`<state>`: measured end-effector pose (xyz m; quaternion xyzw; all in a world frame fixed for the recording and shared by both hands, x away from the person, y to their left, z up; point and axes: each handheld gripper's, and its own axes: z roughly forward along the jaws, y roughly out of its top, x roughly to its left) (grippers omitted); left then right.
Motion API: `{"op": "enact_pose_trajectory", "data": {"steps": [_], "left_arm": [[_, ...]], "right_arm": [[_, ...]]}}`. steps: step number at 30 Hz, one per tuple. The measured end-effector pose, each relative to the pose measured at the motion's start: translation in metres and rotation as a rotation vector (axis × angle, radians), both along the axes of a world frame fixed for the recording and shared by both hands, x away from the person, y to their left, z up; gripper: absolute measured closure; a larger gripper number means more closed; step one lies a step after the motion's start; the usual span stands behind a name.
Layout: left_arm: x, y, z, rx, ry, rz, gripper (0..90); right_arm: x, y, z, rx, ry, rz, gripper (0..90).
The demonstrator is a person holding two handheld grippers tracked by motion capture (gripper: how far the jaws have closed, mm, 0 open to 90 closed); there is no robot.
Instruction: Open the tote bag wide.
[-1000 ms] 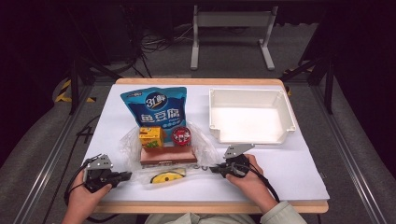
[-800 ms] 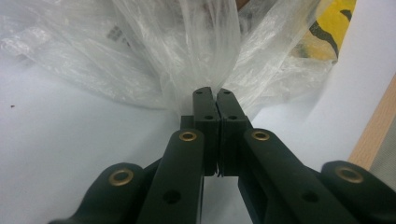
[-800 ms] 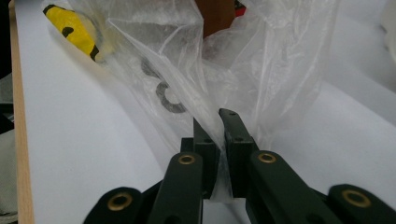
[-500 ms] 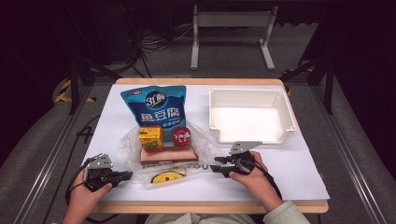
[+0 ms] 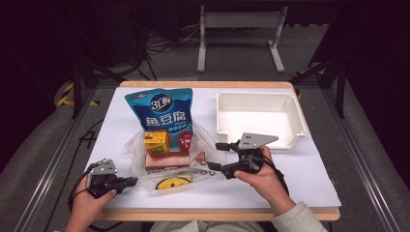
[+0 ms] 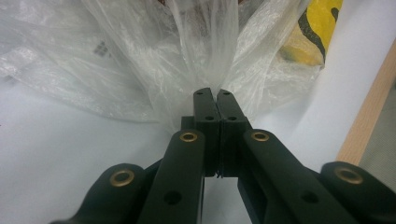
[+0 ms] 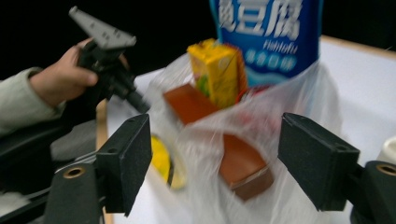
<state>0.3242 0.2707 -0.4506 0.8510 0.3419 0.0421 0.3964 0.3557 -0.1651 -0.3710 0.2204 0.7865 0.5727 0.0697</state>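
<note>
The left gripper (image 6: 217, 100) is clamped on a gathered fold of the clear plastic bag (image 6: 154, 60), jaws pressed together near the table's (image 5: 309, 179) front-left corner. The right gripper (image 5: 218, 156) has just been opening; its jaws stand wide, nothing pinched, just beside the bag's right edge with a loose flap of film before them. The bag lies at the table's front middle. Bare tabletop lies to its left and right. One white bin (image 5: 258, 118) sits at the back right. One blue pouch (image 5: 163, 112) reads "3126" and "鱼豆腐"; one yellow carton (image 5: 156, 142), one brown box (image 5: 169, 159), one red-lidded item (image 5: 185, 140) and one yellow-and-black thing (image 5: 170, 182) complete the goods.
</note>
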Motion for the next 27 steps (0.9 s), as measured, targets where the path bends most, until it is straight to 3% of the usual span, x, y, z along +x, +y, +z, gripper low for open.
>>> {"op": "enact_pose_trajectory", "data": {"steps": [3,11,17,20,21,23,27], "left_arm": [[0.0,0.0,0.0,0.001,0.004,-0.002,89.5],[-0.001,-0.001,0.0,0.003,0.0,-0.001,89.4],[-0.001,-0.001,0.0,0.004,-0.003,-0.005,89.4],[-0.001,-0.001,0.0,0.004,-0.008,-0.005,89.4],[-0.001,-0.001,0.001,0.004,-0.01,-0.006,89.4],[-0.001,-0.001,0.001,0.005,-0.011,-0.004,89.3],[-0.001,-0.001,0.001,0.002,-0.016,-0.002,89.0]], "right_arm": [[0.008,0.01,0.003,0.01,0.004,-0.031,23.4],[0.03,0.037,-0.006,-0.062,0.008,-0.11,23.0],[0.043,0.048,-0.018,-0.105,0.047,-0.138,27.3],[0.047,0.049,-0.023,-0.154,0.036,-0.163,50.6],[0.047,0.048,-0.023,-0.167,0.026,-0.166,62.9],[0.047,0.044,-0.021,-0.187,0.011,-0.18,75.2],[0.047,0.034,-0.018,-0.23,-0.024,-0.215,86.6]]}}
